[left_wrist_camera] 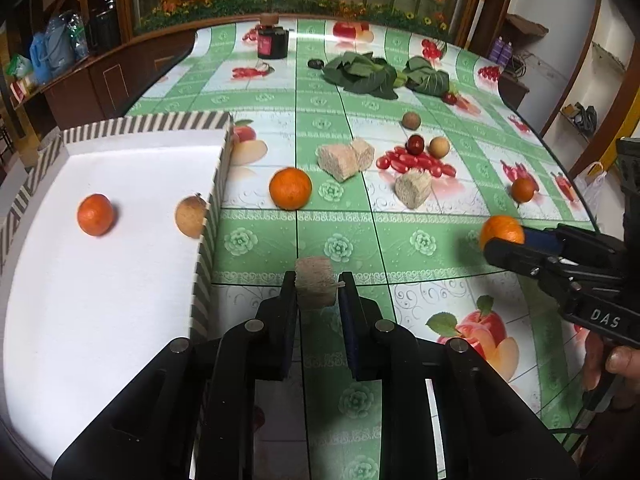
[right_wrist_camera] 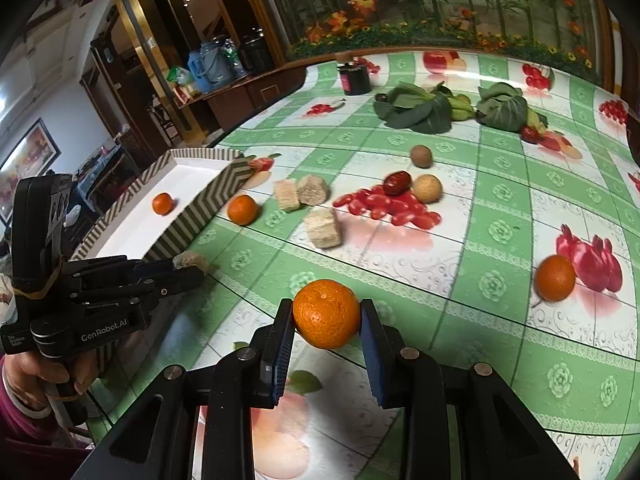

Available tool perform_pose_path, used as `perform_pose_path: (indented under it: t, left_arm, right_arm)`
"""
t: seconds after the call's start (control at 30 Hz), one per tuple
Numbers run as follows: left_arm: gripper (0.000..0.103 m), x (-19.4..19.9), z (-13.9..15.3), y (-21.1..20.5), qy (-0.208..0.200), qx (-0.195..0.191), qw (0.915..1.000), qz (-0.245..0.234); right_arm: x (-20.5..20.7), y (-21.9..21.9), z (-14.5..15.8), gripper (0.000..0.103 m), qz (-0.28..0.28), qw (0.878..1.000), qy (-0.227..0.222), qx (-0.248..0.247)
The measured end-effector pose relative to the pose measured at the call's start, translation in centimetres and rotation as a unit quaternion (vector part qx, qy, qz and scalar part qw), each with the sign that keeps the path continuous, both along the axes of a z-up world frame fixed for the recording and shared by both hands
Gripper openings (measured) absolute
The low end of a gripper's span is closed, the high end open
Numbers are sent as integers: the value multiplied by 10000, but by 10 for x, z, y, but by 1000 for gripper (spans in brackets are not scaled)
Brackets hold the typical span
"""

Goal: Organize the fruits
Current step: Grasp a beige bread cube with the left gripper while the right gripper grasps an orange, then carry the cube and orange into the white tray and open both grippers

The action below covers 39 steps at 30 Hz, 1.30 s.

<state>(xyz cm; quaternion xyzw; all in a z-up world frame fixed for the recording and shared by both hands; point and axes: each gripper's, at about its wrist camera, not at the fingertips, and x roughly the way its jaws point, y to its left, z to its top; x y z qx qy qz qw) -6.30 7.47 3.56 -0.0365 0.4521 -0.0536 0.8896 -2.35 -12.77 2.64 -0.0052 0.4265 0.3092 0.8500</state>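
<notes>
— What did each tool have when you looked?

— My left tool (left_wrist_camera: 316, 286) was clenched on a tan fibrous block (left_wrist_camera: 315, 287), held just past the striped edge of the white tray (left_wrist_camera: 100, 280). My right tool (right_wrist_camera: 326, 314) was grasping a mandarin (right_wrist_camera: 327, 314) between its blue pads, above the tabletop (right_wrist_camera: 460, 280).

— And the tray?

— In the left view it lay at nine o'clock, holding a small orange (left_wrist_camera: 96, 215) and a pale brown round fruit (left_wrist_camera: 191, 216) against its right wall.

— What was outside it?

— Another orange (left_wrist_camera: 290, 188) sat just beside the tray at twelve o'clock from my left tool. Beyond it lay three more tan blocks (left_wrist_camera: 338, 161), a dark red fruit (left_wrist_camera: 415, 144) touching a pale round one (left_wrist_camera: 439, 147), and a brown one (left_wrist_camera: 411, 120) farther back. One small orange (right_wrist_camera: 555, 278) sat at two o'clock from my right tool.
</notes>
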Motion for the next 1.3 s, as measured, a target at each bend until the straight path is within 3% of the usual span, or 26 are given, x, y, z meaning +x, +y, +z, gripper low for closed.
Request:
perform_pose_path:
  t: [0.53,1.0,1.3]
  left_arm:
    - [19,-17,39,53,-395,280,9979,439]
    - [19,-13,35,123,-372,296,9926,1120]
    - [19,-8,20,147,-177,170,9907,1338]
  right_arm:
    - [2,70,30,31,654,9974,-198,208]
    - [2,139,36,31,1166,9929,-194,132]
    - [8,172,29,31,1444,9894,-150,47]
